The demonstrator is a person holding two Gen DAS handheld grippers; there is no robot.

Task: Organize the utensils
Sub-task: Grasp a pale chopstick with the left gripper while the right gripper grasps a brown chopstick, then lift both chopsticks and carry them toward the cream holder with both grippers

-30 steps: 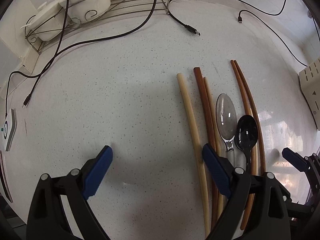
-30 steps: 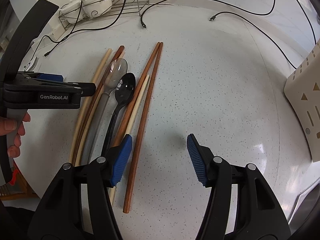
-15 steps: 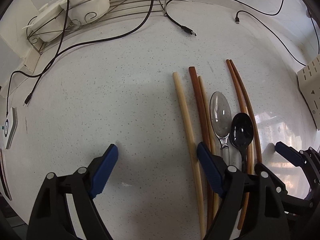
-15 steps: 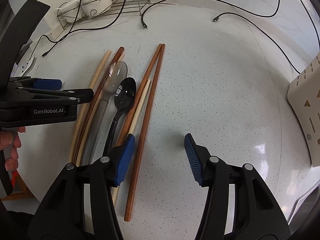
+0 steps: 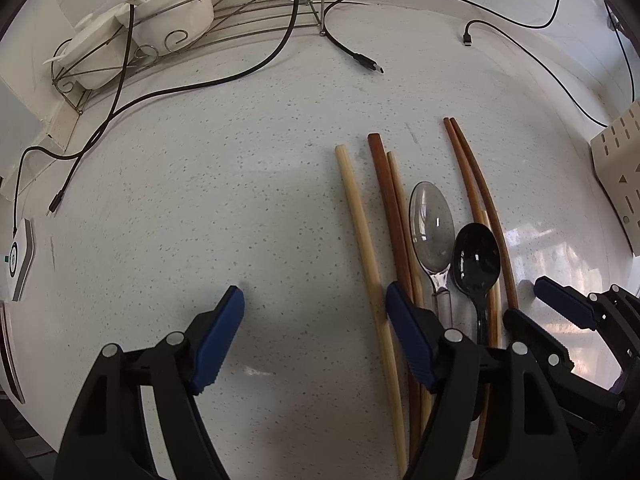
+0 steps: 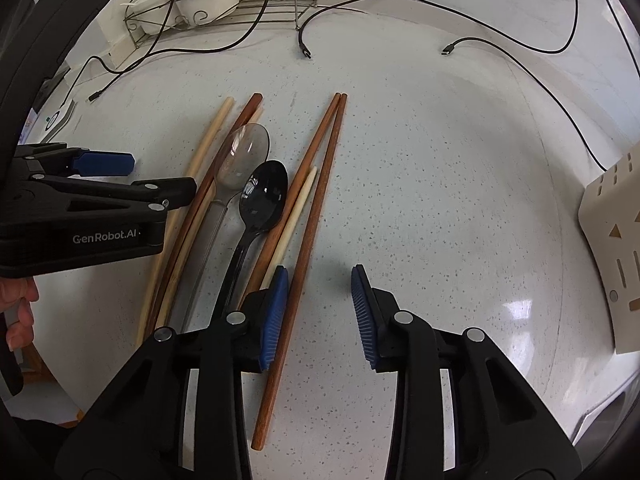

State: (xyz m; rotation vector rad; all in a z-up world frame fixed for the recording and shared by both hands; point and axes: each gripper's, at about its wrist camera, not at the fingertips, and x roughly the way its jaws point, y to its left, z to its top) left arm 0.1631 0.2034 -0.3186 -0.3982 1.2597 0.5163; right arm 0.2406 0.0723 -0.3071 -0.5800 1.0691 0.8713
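On the speckled worktop (image 6: 440,200) chopsticks (image 6: 316,216) and two spoons (image 6: 264,196) lie side by side. Both grippers point steeply down. The left gripper (image 5: 312,328) jaws stand spread, closing around a pale chopstick (image 5: 360,232). The right gripper (image 6: 320,312) jaws, also closing, straddle a brown chopstick without pressing it.

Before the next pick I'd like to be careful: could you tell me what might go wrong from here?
1. The right claw has been closing around one dark brown chopstick; its left pad sits against the pale chopstick, which could get dragged.
2. The black spoon and clear spoon lie packed alongside and may shift.
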